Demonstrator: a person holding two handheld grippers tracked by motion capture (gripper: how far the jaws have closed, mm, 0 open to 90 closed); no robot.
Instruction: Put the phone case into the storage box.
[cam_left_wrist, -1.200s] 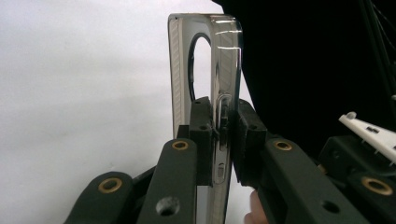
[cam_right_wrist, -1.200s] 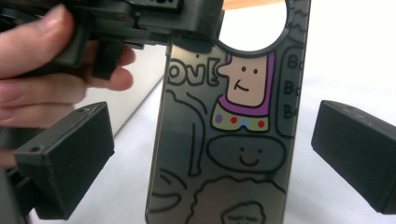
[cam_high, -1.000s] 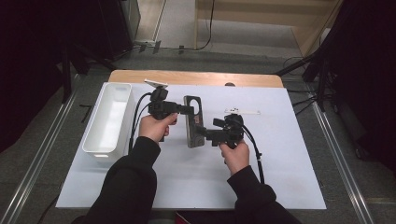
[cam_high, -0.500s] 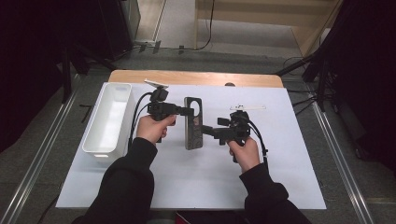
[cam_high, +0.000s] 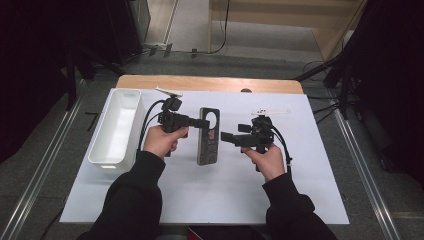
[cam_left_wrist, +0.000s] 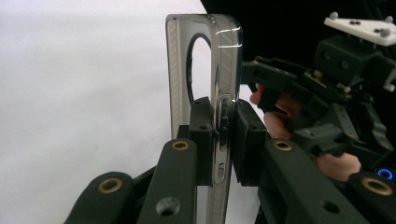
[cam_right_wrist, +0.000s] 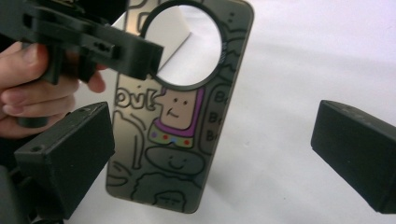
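left gripper view: fingers (cam_left_wrist: 243, 135) clamp phone case (cam_left_wrist: 205, 65) edge.

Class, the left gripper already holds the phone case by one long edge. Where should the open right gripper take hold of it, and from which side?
Judging by its pose, grip the phone case on its free long edge, below the round camera cutout, coming in from the right gripper's side. The left gripper pinches the opposite edge, and the case is thin and flat, so the jaws should close across its faces.

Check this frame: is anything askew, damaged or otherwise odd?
Nothing stands out. The left gripper is clamped on the edge of the phone case, holding it off the white sheet; the right gripper is open beside it. The white bin sits square.
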